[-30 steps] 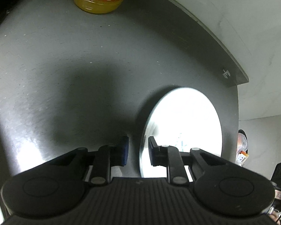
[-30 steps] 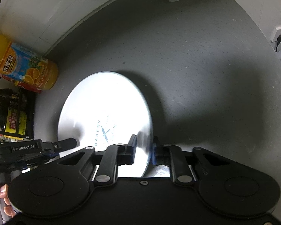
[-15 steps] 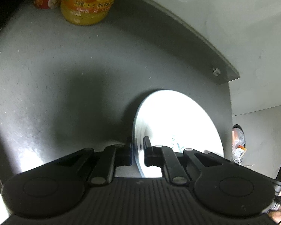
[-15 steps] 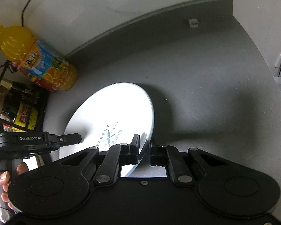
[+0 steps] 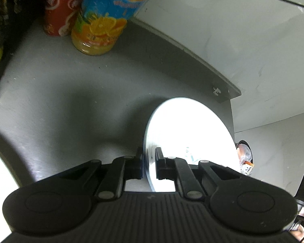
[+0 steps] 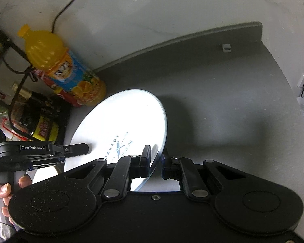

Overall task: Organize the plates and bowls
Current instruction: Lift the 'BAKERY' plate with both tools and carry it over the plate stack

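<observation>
Over the grey counter (image 6: 223, 93), both grippers held one white plate (image 6: 123, 119) by opposite rim edges. Left gripper (image 5: 149, 162) was clamped on the rim: one pad on each face of the plate, plate seen nearly edge-on in left wrist view, tilted. Right gripper (image 6: 156, 159) was likewise closed on the rim at the other side, its left finger over the printed face, its right finger behind. Plate face showed "BAKERY" lettering in blue-grey, partly glared out. Whether the plate's underside cleared the counter or touched it couldn't be told for certain; its shadow fell on the counter to the right in right wrist view.

Left gripper body also showed in right wrist view (image 6: 44, 150), marked "GenRobot.AI", with its finger lying across the plate's near-left edge. Person's hand (image 6: 2, 190) gripped its handle at the frame's lower left.

Juice bottle (image 6: 64, 68) stood at the back near the wall (image 6: 172, 10), orange liquid, blue label, yellow cap. Red can (image 5: 58, 12) sat just beside it. Dark rack (image 6: 8, 46) with packaged goods took up the left side. Small white clip (image 6: 226, 47) lay on the counter near the back edge, well apart from the plate. Black cable (image 6: 69, 6) ran down the wall behind the bottle.
</observation>
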`<action>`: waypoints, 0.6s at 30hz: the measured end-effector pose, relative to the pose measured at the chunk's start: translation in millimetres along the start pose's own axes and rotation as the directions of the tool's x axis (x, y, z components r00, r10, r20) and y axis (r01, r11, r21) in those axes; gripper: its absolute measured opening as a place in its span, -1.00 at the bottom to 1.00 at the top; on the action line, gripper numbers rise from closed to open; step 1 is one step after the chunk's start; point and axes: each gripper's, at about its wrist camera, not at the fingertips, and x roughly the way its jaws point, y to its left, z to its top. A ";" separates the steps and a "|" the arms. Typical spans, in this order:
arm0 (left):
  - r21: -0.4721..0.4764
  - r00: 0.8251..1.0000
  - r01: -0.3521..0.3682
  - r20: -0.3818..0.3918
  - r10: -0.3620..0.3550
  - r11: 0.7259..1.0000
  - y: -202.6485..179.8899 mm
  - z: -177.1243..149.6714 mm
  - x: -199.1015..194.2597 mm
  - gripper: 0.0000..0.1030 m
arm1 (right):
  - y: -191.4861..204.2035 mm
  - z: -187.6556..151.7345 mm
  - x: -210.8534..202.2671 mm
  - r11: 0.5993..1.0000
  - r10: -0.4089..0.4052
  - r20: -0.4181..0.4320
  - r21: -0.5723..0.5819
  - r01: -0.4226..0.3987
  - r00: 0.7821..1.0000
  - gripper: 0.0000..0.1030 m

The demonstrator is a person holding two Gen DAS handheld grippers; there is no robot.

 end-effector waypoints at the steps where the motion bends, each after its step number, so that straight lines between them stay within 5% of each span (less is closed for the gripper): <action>1: -0.001 1.000 0.003 0.003 -0.003 1.000 1.9 0.4 -4.1 -0.83 | 4.2 -1.5 -1.3 1.000 0.002 0.004 -0.001 -0.002 1.000 -0.82; 18: 0.029 0.999 0.025 0.031 -0.026 0.999 52.6 1.6 -78.4 -0.83 | 79.9 -46.0 -6.1 1.000 0.017 0.028 0.004 -0.017 0.999 -0.80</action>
